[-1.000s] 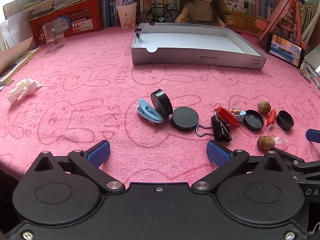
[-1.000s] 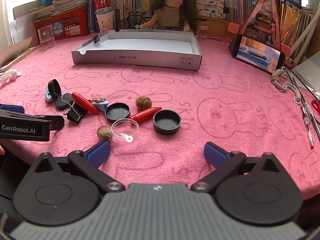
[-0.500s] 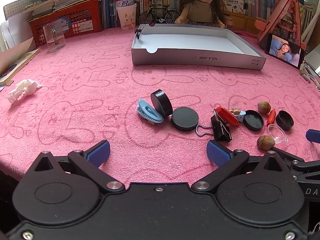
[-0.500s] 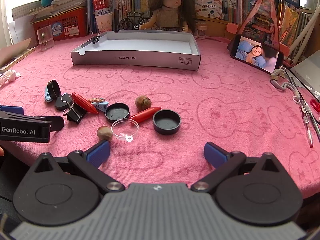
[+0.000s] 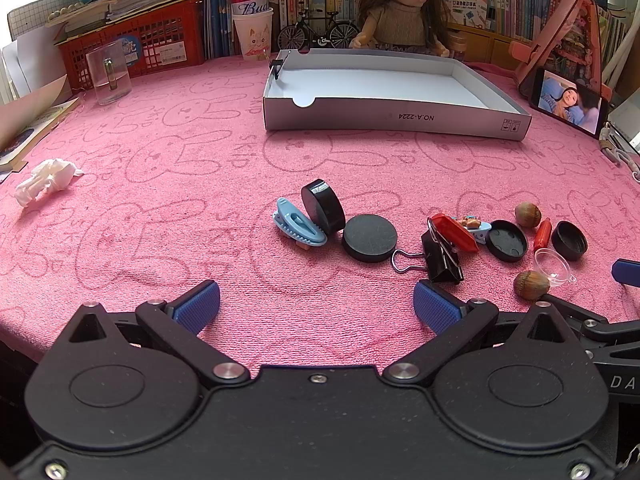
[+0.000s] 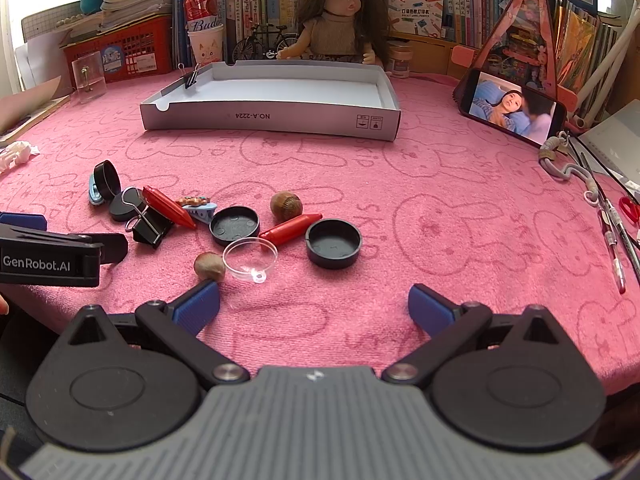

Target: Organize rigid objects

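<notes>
Left gripper [image 5: 316, 300]: jaws spread wide, empty, at the cloth's near edge.
Right gripper [image 6: 314, 304]: likewise spread and empty.
Nearest piece: a hazelnut [image 6: 209, 266] just ahead of the right gripper's left finger.
Far edge: white tray [image 6: 272, 120], well beyond the clutter.

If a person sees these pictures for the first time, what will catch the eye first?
Probably the pink rabbit-print cloth that covers the table, then the doll sitting behind the empty white box at the back. Nearer, black caps, red crayons and nuts lie scattered before both open tools.
</notes>
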A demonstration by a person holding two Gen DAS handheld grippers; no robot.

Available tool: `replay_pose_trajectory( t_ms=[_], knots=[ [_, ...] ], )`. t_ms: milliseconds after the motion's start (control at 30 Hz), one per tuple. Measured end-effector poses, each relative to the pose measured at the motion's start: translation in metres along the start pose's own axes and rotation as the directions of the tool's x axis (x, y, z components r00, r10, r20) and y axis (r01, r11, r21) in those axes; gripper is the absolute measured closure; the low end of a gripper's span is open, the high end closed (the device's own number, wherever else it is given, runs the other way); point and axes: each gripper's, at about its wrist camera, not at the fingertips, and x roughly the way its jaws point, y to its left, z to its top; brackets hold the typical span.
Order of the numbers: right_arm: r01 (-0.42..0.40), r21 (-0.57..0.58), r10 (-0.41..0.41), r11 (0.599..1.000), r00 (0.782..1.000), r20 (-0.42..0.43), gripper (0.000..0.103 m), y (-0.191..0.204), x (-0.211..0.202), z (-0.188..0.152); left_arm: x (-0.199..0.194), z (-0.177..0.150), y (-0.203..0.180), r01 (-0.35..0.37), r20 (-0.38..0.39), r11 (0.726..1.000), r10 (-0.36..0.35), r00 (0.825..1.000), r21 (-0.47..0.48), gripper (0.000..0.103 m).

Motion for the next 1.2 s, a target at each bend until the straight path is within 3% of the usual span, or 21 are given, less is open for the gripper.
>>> replay_pose_trajectory(
  t_ms=[767,967,1200],
  knots=[
    [0.0,0.002,0.0,1.0,1.0,0.0,0.0,-0.001,0.0,0.001,-0.001,0.003,0.001,0.009,-0.003,1.0,-0.009,1.0,-0.015,0.0],
    [-0.043,0.055,0.042,0.998,0.999,0.029,0.0,-0.007,-0.005,0.002,-0.003,0.008,0.009,0.04,0.025,0.998,-0.039,0.999,-0.05,0.007],
    [-0.071,0.084,0.061,0.994,0.991,0.117,0.003,-0.011,-0.017,0.007,-0.012,0.007,0.002,0.111,0.084,0.994,-0.109,0.99,-0.011,0.017]
  ],
)
